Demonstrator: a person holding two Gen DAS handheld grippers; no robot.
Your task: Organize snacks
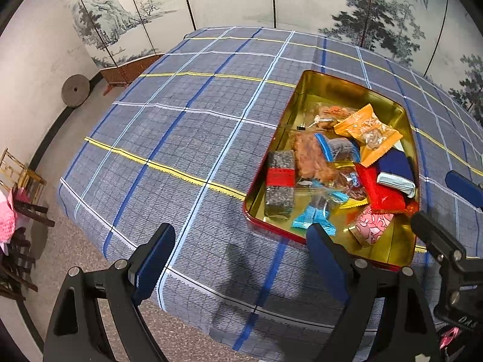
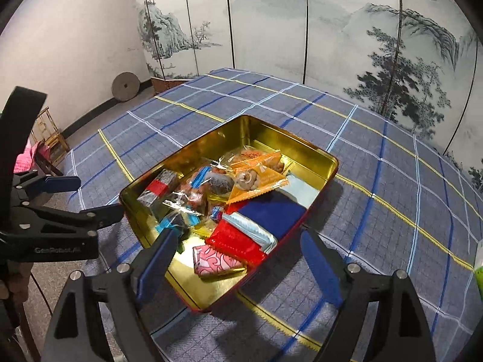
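A red tin with a gold inside lies on the blue checked tablecloth, with several snack packets in it. Among them are an orange packet, a red packet, a dark blue one and a pink patterned one. My right gripper hangs open over the tin's near end and grips nothing; the pink packet lies loose below it. My left gripper is open and empty over the cloth, just left of the tin's near corner.
The table's near edge drops to a speckled floor. A painted folding screen stands behind the table. A stone wheel leans on the left wall, with wooden chairs nearby. A green-white object shows at the right edge.
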